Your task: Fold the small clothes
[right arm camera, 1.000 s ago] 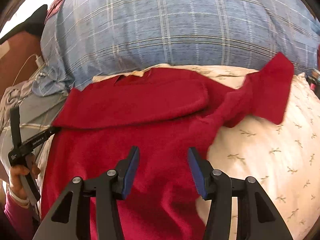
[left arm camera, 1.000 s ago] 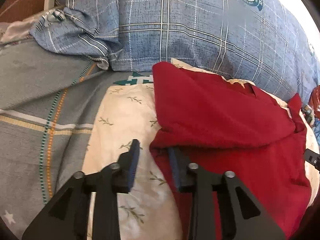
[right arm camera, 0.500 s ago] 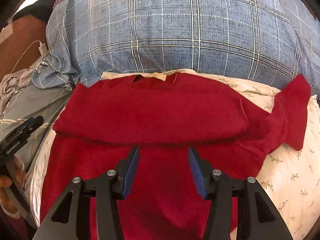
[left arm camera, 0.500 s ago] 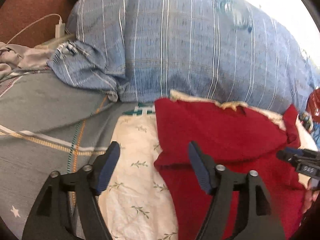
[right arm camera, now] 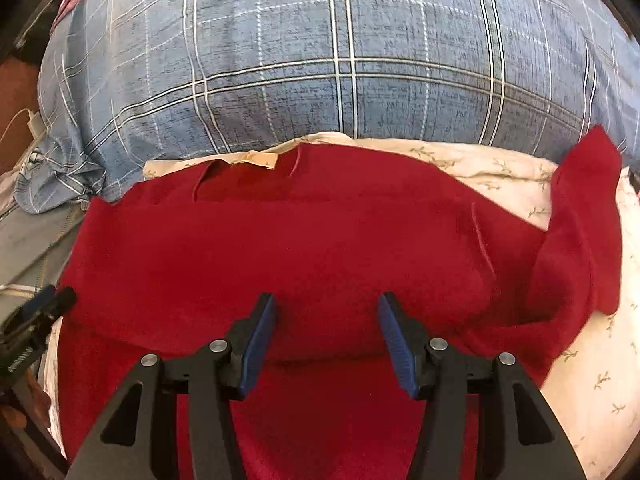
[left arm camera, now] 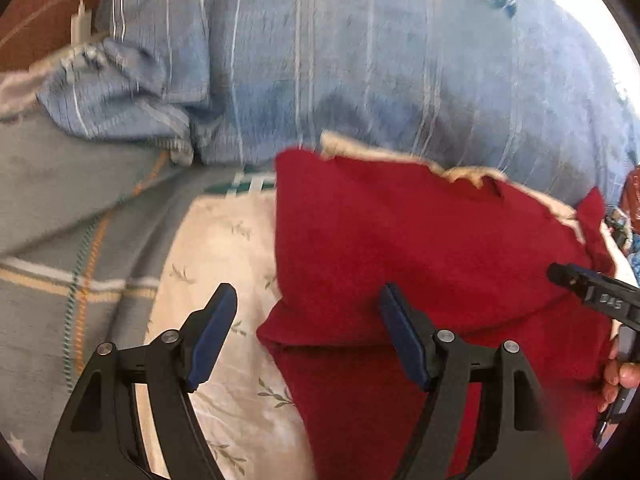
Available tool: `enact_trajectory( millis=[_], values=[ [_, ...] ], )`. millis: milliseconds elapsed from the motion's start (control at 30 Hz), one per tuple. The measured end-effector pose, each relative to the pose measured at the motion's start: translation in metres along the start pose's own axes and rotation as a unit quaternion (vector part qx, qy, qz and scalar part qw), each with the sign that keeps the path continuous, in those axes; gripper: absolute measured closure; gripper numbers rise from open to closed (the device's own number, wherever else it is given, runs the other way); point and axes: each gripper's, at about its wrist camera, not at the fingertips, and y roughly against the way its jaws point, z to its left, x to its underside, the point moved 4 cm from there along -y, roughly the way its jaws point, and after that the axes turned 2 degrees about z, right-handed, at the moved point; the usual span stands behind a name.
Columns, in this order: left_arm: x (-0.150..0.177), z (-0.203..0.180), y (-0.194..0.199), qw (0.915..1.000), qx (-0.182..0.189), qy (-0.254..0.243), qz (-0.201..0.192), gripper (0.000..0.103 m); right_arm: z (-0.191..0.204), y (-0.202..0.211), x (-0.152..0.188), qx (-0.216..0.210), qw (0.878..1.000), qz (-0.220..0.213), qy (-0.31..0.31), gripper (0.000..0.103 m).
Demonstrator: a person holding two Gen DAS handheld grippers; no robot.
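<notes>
A red knit sweater (right arm camera: 304, 248) lies flat on a cream leaf-print cloth (right arm camera: 596, 380), its left sleeve folded across the chest and its right sleeve (right arm camera: 580, 232) flopped out to the right. In the left wrist view the sweater (left arm camera: 420, 248) fills the right half. My left gripper (left arm camera: 308, 336) is open and empty, hovering over the sweater's left edge. My right gripper (right arm camera: 326, 344) is open and empty above the sweater's middle. The right gripper also shows in the left wrist view (left arm camera: 592, 296), and the left one at the left edge of the right wrist view (right arm camera: 32, 320).
A big blue plaid pillow (right arm camera: 320, 60) lies just behind the sweater. A grey striped blanket (left arm camera: 60, 240) covers the bed to the left. A white charger and cable (right arm camera: 30, 122) lie at the far left. The cream cloth (left arm camera: 224, 248) shows left of the sweater.
My left gripper opened wide and drew back from the sweater's edge. My right gripper swung left from the right sleeve to over the sweater's middle. The folded sleeve stays put.
</notes>
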Motion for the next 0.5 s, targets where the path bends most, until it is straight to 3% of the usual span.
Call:
enact_trajectory(
  millis=[300,333,433,500],
  values=[
    [0.008,0.004,-0.011,0.9998,0.003,0.011,0.014,0.021,-0.014,0.013,-0.010,-0.019,1.000,-0.003,0.003,0.047],
    [0.008,0.005,-0.011,0.9998,0.005,0.013,0.015,0.021,-0.025,0.023,-0.017,-0.004,1.000,-0.018,0.002,0.044],
    [0.009,0.005,-0.011,0.9998,0.005,0.014,0.015,0.020,-0.067,0.043,-0.041,0.040,0.997,-0.053,-0.025,0.022],
    [0.009,0.004,-0.011,0.9999,0.001,0.011,0.013,0.020,-0.102,0.047,-0.054,0.061,0.994,-0.062,-0.065,0.020]
  ],
)
